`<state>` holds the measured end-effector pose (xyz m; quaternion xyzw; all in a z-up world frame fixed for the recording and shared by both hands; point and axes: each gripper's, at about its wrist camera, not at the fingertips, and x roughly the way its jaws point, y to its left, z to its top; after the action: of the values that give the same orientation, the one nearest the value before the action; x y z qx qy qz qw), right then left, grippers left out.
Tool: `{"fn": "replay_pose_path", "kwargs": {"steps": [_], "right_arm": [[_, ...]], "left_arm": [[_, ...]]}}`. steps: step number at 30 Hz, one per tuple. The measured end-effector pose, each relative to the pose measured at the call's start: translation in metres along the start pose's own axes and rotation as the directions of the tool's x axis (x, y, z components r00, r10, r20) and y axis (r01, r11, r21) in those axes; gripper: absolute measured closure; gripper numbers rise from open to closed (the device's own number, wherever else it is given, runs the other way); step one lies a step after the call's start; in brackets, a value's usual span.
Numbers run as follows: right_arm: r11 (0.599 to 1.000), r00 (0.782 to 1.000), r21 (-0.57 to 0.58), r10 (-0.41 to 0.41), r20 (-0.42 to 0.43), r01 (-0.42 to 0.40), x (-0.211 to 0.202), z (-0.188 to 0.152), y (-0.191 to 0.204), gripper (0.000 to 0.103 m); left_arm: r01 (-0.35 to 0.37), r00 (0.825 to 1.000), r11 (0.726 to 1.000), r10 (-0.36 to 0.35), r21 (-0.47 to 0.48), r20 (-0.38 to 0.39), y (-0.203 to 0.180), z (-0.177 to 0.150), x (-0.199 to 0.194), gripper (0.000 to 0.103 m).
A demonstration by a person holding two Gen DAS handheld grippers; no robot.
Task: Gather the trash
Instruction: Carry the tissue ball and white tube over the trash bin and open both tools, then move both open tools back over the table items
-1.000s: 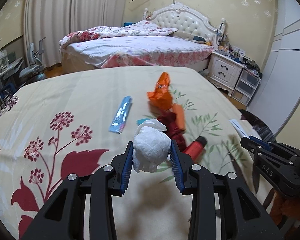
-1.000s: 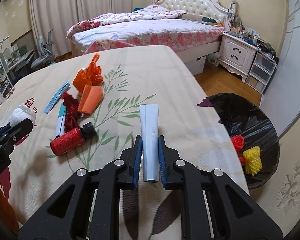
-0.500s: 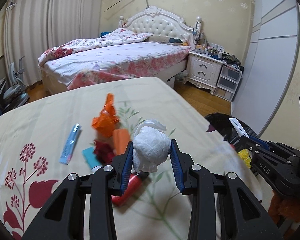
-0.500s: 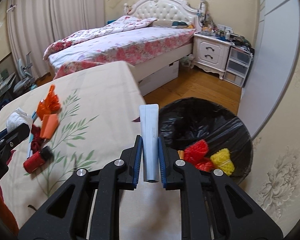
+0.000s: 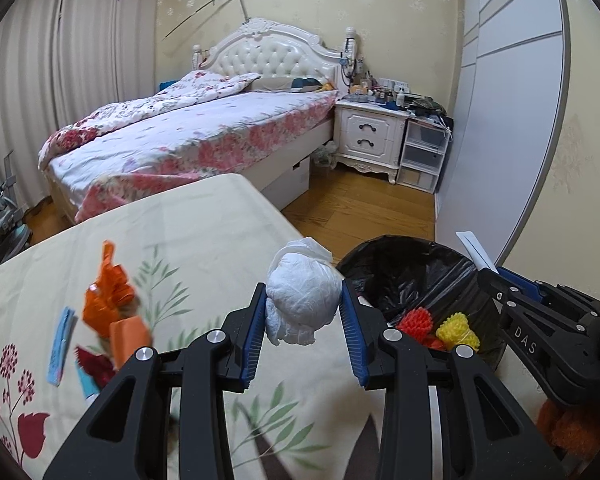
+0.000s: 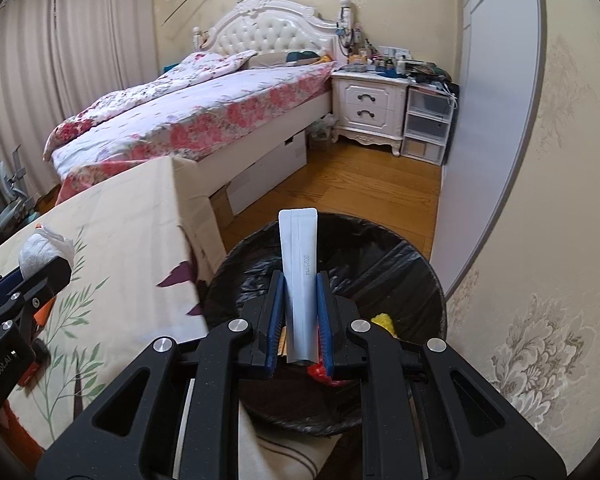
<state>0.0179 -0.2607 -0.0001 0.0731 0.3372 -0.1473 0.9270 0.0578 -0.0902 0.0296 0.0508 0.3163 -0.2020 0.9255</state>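
The pale wrapper [image 6: 299, 280] stands upright, clamped in our right gripper [image 6: 299, 322], directly above the bin [image 6: 380, 264]; our left gripper [image 5: 303, 318], clamping the tissue wad [image 5: 302, 300], sits short of it.

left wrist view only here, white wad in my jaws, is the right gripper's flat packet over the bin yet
Observer: Yes. In the right wrist view the pale blue packet, clamped upright in the right gripper, stands in front of the opening of the black-lined bin.
Operator: anything printed on it
Observer: A line of small dark print runs along its face; I cannot read it surely.
Operator: does my wad show from there
Observer: Yes, the white wad shows at the left edge, above the floral sheet, in the left gripper.
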Motion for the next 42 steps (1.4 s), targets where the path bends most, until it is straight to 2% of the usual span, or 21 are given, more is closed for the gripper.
{"fn": "replay_pose_path", "kwargs": {"steps": [14, 28, 31, 32, 33, 35, 38, 42], "right_arm": [[0.998, 0.999, 0.04, -0.04, -0.031, 0.041, 0.037, 0.005, -0.022, 0.087], [0.995, 0.995, 0.067, -0.065, -0.07, 0.07, 0.062, 0.004, -0.035, 0.086], [0.995, 0.995, 0.072, -0.066, -0.07, 0.071, 0.065, 0.004, -0.038, 0.084], [0.995, 0.995, 0.074, -0.068, -0.07, 0.073, 0.065, 0.004, -0.038, 0.083], [0.994, 0.995, 0.077, -0.071, -0.067, 0.076, 0.065, 0.004, -0.038, 0.074], [0.993, 0.995, 0.082, -0.079, -0.06, 0.084, 0.064, 0.004, -0.039, 0.07], [0.992, 0.995, 0.085, -0.086, -0.056, 0.09, 0.062, 0.005, -0.04, 0.069], [0.991, 0.994, 0.087, -0.093, -0.049, 0.097, 0.059, 0.007, -0.041, 0.063]], "left_arm": [[0.012, 1.0, 0.998, -0.01, 0.068, -0.022, -0.043, 0.018, 0.054, 0.066], [0.021, 0.997, 0.994, -0.013, 0.103, -0.075, -0.055, 0.023, 0.091, 0.066], [0.02, 0.997, 0.994, -0.012, 0.109, -0.073, -0.056, 0.024, 0.092, 0.059], [0.017, 0.997, 0.994, -0.009, 0.109, -0.074, -0.057, 0.024, 0.092, 0.051], [0.015, 0.997, 0.994, -0.007, 0.107, -0.076, -0.056, 0.024, 0.092, 0.043], [0.011, 0.997, 0.995, -0.004, 0.098, -0.072, -0.055, 0.024, 0.091, 0.037], [0.0, 0.998, 0.997, 0.005, 0.08, -0.065, -0.052, 0.024, 0.089, 0.031], [-0.017, 0.998, 0.997, 0.021, 0.07, -0.062, -0.048, 0.024, 0.087, 0.029]]}}
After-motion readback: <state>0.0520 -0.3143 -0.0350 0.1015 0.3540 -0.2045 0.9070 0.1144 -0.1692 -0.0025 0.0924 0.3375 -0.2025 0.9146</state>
